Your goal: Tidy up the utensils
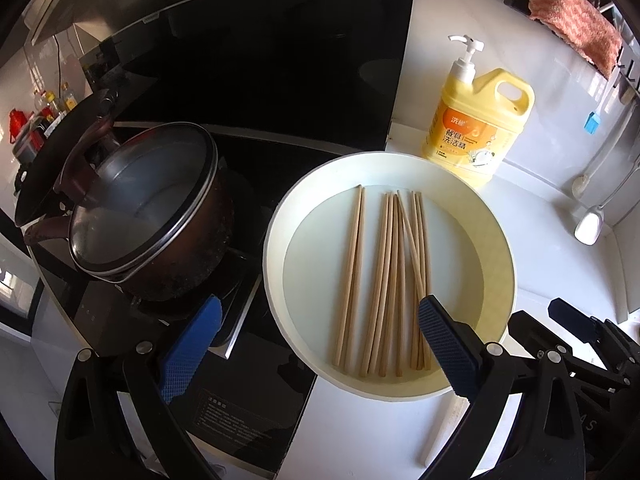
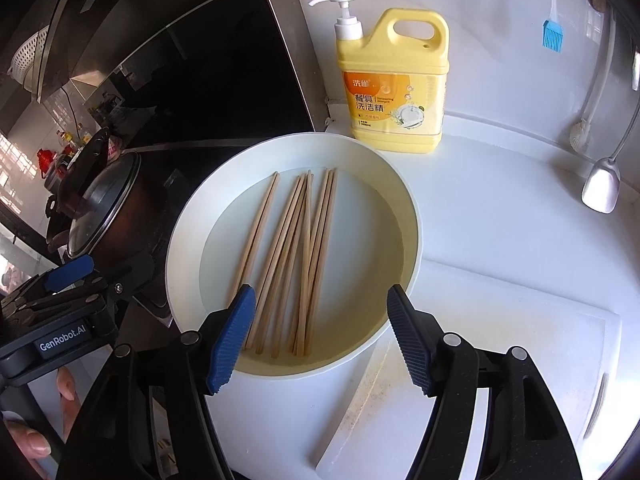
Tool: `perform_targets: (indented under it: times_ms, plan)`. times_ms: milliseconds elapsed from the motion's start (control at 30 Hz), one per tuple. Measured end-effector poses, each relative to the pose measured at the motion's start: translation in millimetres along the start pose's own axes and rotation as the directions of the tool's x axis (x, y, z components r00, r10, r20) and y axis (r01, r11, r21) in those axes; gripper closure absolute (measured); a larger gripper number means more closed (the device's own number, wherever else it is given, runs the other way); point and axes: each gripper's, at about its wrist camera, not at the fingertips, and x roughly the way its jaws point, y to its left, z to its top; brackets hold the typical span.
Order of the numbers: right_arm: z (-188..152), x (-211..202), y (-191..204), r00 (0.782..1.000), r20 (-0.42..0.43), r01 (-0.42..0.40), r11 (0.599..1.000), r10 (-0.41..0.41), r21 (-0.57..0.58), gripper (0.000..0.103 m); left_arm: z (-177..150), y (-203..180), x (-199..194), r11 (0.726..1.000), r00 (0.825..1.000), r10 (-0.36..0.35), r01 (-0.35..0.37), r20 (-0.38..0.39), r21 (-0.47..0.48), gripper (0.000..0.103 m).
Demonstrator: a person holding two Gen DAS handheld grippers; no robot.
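Note:
Several wooden chopsticks lie side by side in a white round basin on the white counter. My left gripper hovers over the basin's near left rim, jaws wide apart, nothing between its blue pads. Its right pad overlaps the chopsticks' near ends in the picture. My right gripper hangs above the near ends of the chopsticks, open, jaws spread to either side of the bundle without touching it. The left gripper's body shows at the left of the right wrist view, with a person's hand under it.
A yellow dish soap bottle stands behind the basin. A lidded dark pot sits on the black stove at the left. A white cutting board lies right of the basin. A brush, ladle and blue silicone brush hang on the right wall.

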Motion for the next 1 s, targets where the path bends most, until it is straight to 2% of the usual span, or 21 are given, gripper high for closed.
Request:
perform_targets:
  times_ms: [133,533,1000]
  plan:
    - [-1,0,-6,1.0,-0.002,-0.009,0.999,0.009,0.043,0.038,2,3,1,1.0,1.0,-0.011,0.011,-0.008,-0.028,0.006]
    - [-2,-7,2,1.0,0.016,0.001,1.0,-0.001,0.021,0.038,1,1,-3,1.0,1.0,0.006,-0.006,0.003,-0.015,0.006]
    - [-2,-8,8,1.0,0.02,0.006,1.0,-0.006,0.016,0.038,1,6,2,1.0,1.0,0.006,-0.007,-0.02,-0.024,0.006]
